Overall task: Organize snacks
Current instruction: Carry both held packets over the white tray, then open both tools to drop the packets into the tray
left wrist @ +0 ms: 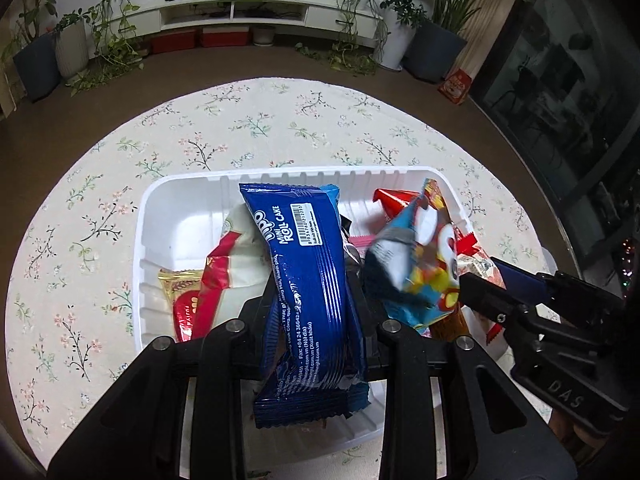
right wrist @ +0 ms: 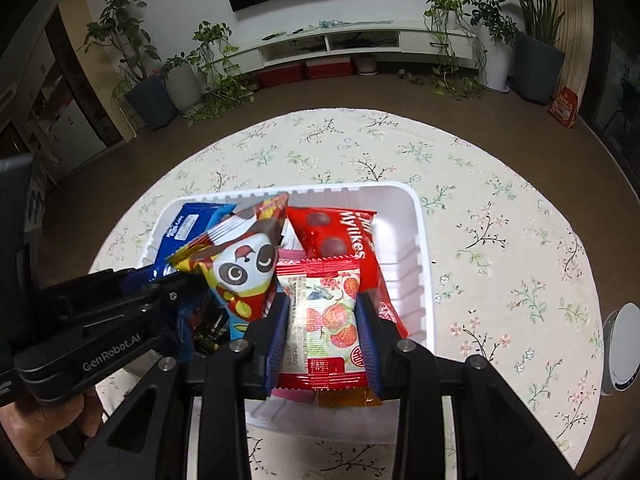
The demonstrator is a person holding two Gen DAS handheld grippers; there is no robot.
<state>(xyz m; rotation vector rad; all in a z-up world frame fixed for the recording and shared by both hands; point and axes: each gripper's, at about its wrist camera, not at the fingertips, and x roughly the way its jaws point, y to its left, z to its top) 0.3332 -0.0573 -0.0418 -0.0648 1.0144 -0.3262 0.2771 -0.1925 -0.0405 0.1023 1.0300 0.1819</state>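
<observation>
A white plastic tray [left wrist: 184, 184] on the floral tablecloth holds several snack packs. My left gripper [left wrist: 314, 300] is shut on a blue mini roll cake pack [left wrist: 308, 272], held over the tray's middle. My right gripper [right wrist: 322, 320] is shut on a strawberry-print pack with red ends [right wrist: 326, 316], above the tray [right wrist: 416, 240]. In the left wrist view the right gripper [left wrist: 496, 276] comes in from the right. A panda pack [right wrist: 244, 264] leans beside a red Mylikes pack [right wrist: 340, 236]. A red-and-white pack [left wrist: 224, 276] and a gold-red pack [left wrist: 182, 296] lie at the tray's left.
The round table [right wrist: 500, 216] has bare floral cloth all around the tray. A white round device [right wrist: 622, 352] sits at the table's right edge. Potted plants, a low white TV shelf and red boxes stand on the floor beyond.
</observation>
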